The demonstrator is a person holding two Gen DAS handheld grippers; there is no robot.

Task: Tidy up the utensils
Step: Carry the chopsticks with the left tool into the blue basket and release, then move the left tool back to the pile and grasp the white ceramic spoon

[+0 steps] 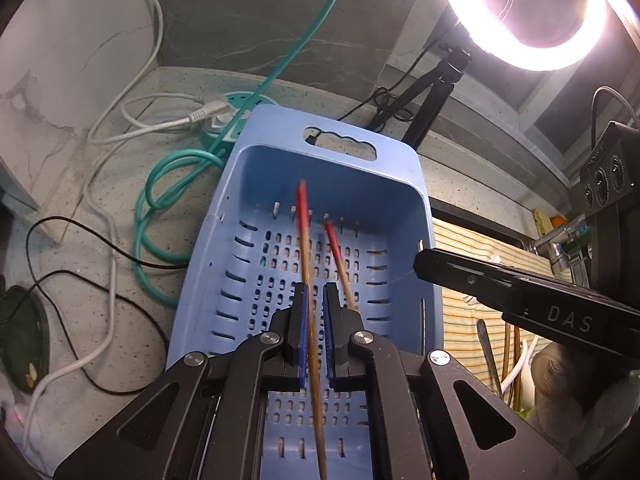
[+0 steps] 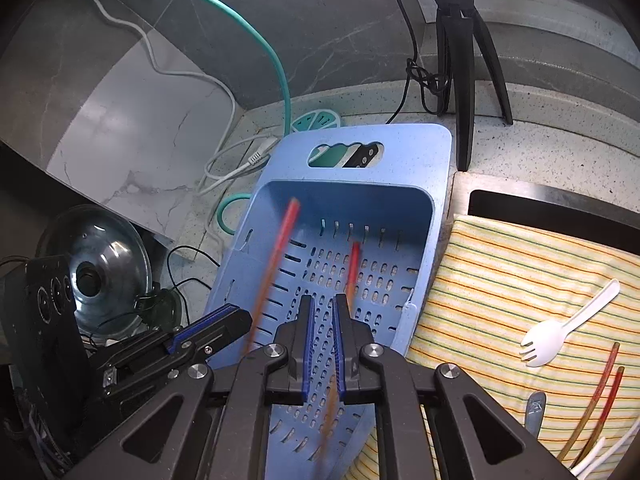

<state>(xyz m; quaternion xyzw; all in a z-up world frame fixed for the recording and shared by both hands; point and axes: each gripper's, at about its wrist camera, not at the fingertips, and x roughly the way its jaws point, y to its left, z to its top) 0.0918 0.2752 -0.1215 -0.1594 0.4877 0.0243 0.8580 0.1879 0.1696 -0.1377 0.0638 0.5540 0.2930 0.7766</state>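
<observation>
A blue slotted basket (image 1: 404,184) (image 2: 440,184) stands on the speckled counter. My left gripper (image 1: 315,292) hangs above it, its blue pads a narrow gap apart around a red-tipped wooden chopstick (image 1: 305,236). That chopstick runs against the left pad; I cannot tell if it is gripped. My right gripper (image 2: 322,304) hovers over the basket too, jaws narrowly apart around a second red-tipped chopstick (image 2: 353,264), which is motion-blurred. The left gripper's chopstick (image 2: 276,256) also shows blurred in the right wrist view. A white spork (image 2: 560,332), two more chopsticks (image 2: 600,392) and a metal handle (image 2: 535,408) lie on the striped cloth (image 2: 500,264).
A teal power strip (image 1: 236,112), teal and white cables (image 1: 160,184) and a black wire sit left of the basket. A tripod (image 2: 460,64) with a ring light (image 1: 520,12) stands behind. A glass pot lid (image 2: 96,268) lies at left. The cloth covers a sink.
</observation>
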